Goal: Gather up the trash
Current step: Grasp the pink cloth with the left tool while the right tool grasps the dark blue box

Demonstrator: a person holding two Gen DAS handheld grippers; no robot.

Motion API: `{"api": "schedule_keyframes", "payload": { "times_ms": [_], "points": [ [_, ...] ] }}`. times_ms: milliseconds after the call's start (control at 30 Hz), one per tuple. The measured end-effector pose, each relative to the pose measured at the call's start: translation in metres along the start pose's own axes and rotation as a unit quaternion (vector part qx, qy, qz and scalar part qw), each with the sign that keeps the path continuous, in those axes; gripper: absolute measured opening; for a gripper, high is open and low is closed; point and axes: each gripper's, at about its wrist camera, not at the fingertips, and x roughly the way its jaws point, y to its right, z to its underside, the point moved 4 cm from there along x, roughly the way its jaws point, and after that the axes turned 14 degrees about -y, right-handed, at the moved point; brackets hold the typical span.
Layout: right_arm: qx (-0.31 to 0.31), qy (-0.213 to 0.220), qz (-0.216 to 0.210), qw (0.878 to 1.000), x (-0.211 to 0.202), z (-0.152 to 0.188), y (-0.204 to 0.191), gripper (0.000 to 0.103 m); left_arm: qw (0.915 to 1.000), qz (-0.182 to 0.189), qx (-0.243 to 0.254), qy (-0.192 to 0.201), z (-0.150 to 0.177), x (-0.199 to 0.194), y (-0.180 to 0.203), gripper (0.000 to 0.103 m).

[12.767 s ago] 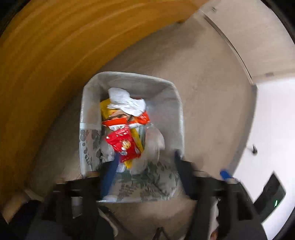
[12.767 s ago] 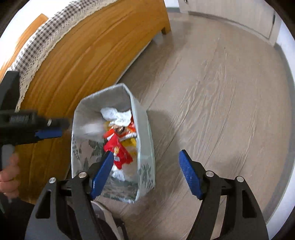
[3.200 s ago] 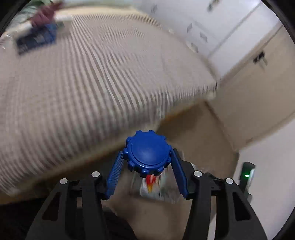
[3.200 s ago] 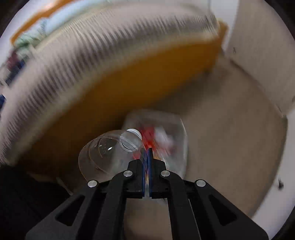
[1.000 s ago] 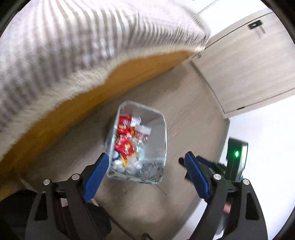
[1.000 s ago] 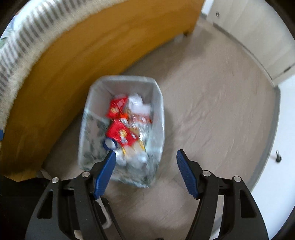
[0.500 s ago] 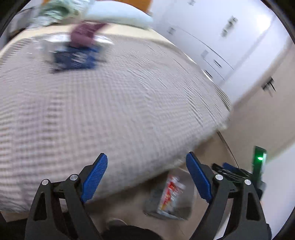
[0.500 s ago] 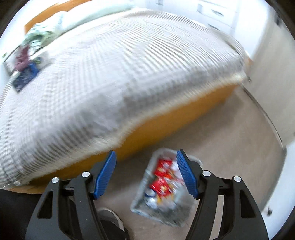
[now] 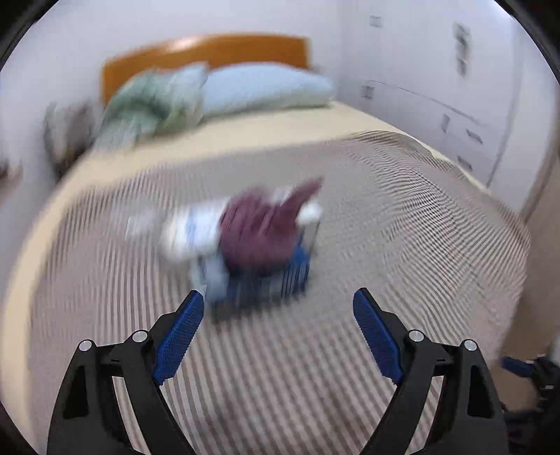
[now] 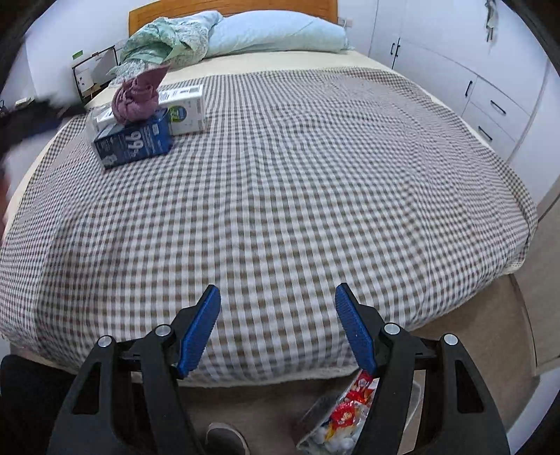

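On the checked bedspread (image 10: 297, 182) lie a dark blue box (image 10: 134, 141), a white box (image 10: 183, 108) behind it and a crumpled maroon cloth (image 10: 138, 94) on top. The left wrist view shows the same pile blurred: blue box (image 9: 269, 280), maroon cloth (image 9: 260, 227), white box (image 9: 192, 231). My left gripper (image 9: 278, 336) is open and empty, just short of that pile. My right gripper (image 10: 278, 329) is open and empty over the bed's near edge. The trash bin (image 10: 344, 420) with red wrappers stands on the floor below it.
A pale blue pillow (image 10: 276, 31) and a green floral blanket (image 10: 168, 38) lie at the wooden headboard (image 10: 231, 7). White cabinets with drawers (image 10: 490, 98) line the right wall. A shoe (image 10: 225, 437) shows on the floor beside the bin. The other gripper (image 10: 31, 119) blurs at the left edge.
Both grippers swung up from over the bin on the floor to face the bed. The left has come closer to the pile of boxes and cloth. Both stayed open and empty.
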Motion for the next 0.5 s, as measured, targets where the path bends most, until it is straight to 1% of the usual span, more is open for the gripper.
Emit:
{"api": "schedule_keyframes", "payload": {
  "times_ms": [33, 100, 133, 167, 200, 233, 267, 300, 333, 367, 400, 433, 467, 500],
  "points": [
    [0.004, 0.0, -0.003, 1.0, 0.0, -0.002, 0.0, 0.065, 0.9992, -0.016, 0.037, 0.003, -0.017, 0.008, 0.01, 0.084],
    [0.017, -0.004, -0.013, 1.0, -0.001, -0.005, 0.005, 0.065, 0.9953, -0.052, 0.081, -0.009, -0.041, 0.027, 0.022, 0.084],
    [0.021, -0.005, -0.017, 1.0, 0.001, -0.008, 0.007, 0.065, 0.9919, -0.072, 0.102, -0.024, -0.057, 0.045, 0.028, 0.08],
    [0.023, -0.009, -0.015, 1.0, 0.003, -0.009, 0.01, 0.065, 0.9904, -0.079, 0.109, -0.033, -0.066, 0.056, 0.028, 0.076],
    [0.021, -0.015, -0.008, 1.0, 0.004, -0.009, 0.011, 0.065, 0.9894, -0.083, 0.11, -0.046, -0.072, 0.067, 0.027, 0.055],
    [0.019, -0.018, -0.003, 1.0, 0.003, -0.007, 0.009, 0.065, 0.9893, -0.081, 0.095, -0.076, -0.078, 0.085, 0.019, 0.02],
    [0.015, -0.018, 0.003, 1.0, 0.005, -0.006, 0.01, 0.065, 0.9897, -0.071, 0.081, -0.094, -0.076, 0.093, 0.012, 0.003],
    [0.014, -0.019, 0.005, 1.0, 0.007, -0.006, 0.011, 0.065, 0.9908, -0.055, 0.069, -0.103, -0.076, 0.095, 0.005, 0.004],
    [0.015, -0.019, 0.003, 1.0, 0.009, -0.007, 0.011, 0.065, 0.9942, -0.029, 0.051, -0.09, -0.074, 0.081, -0.006, 0.003],
    [0.016, -0.018, -0.005, 1.0, 0.011, -0.007, 0.011, 0.065, 0.9959, -0.014, 0.042, -0.079, -0.071, 0.069, -0.012, 0.003],
    [0.016, -0.016, -0.017, 1.0, 0.014, -0.008, 0.01, 0.065, 0.9979, 0.006, 0.027, -0.058, -0.065, 0.051, -0.019, 0.003],
    [0.012, -0.014, -0.029, 0.999, 0.017, -0.01, 0.007, 0.065, 0.9987, 0.038, 0.002, -0.034, -0.059, 0.03, -0.033, 0.003],
    [0.002, -0.013, -0.043, 0.999, 0.023, -0.015, 0.002, 0.065, 0.9968, 0.074, -0.027, -0.017, -0.051, 0.015, -0.05, 0.003],
    [-0.013, -0.013, -0.056, 0.998, 0.029, -0.023, -0.005, 0.065, 0.994, 0.097, -0.049, -0.01, -0.044, 0.006, -0.064, 0.003]
  ]
}}
